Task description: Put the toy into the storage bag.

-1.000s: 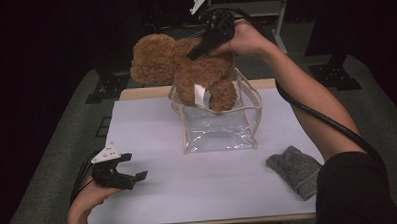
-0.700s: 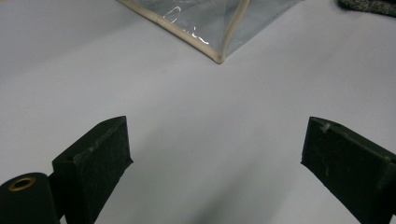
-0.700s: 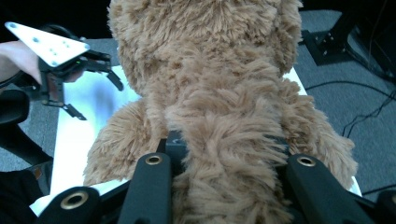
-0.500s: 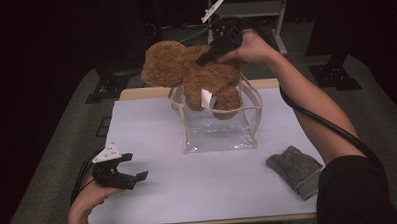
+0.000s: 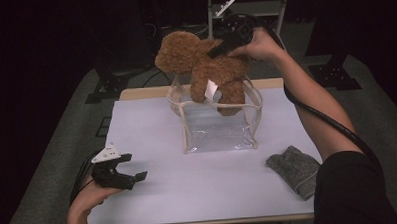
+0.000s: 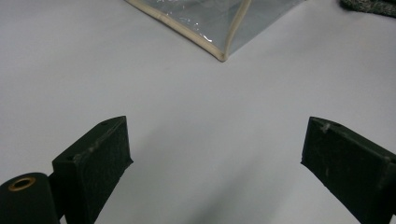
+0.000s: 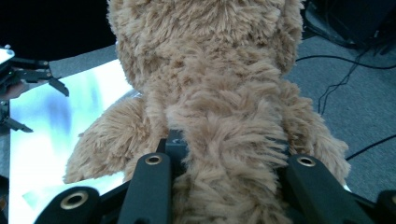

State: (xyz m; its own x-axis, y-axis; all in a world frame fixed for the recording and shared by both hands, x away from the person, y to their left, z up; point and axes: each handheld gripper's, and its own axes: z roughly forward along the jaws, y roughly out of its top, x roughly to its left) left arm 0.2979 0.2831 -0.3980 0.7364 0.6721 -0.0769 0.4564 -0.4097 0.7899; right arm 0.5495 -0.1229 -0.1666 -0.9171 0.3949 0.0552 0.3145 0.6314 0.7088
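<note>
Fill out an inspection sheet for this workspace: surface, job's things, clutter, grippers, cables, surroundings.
Surface: white tabletop, wooden strip along its far edge.
Job's things: brown plush teddy bear hangs tilted over the clear plastic bag with cream piping, legs at its open mouth.
Clutter: grey knitted cloth near the right edge.
Grippers: right gripper clamps the bear; left gripper open, low over the table.
Cables: black cable along the right forearm.
Surroundings: grey carpet, dark stands behind.

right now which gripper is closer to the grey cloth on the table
Left. The left gripper rests low on the table's near left, level with the grey cloth across the white surface. The right gripper is raised at the far side, clamped on the teddy bear over the clear bag.
</note>
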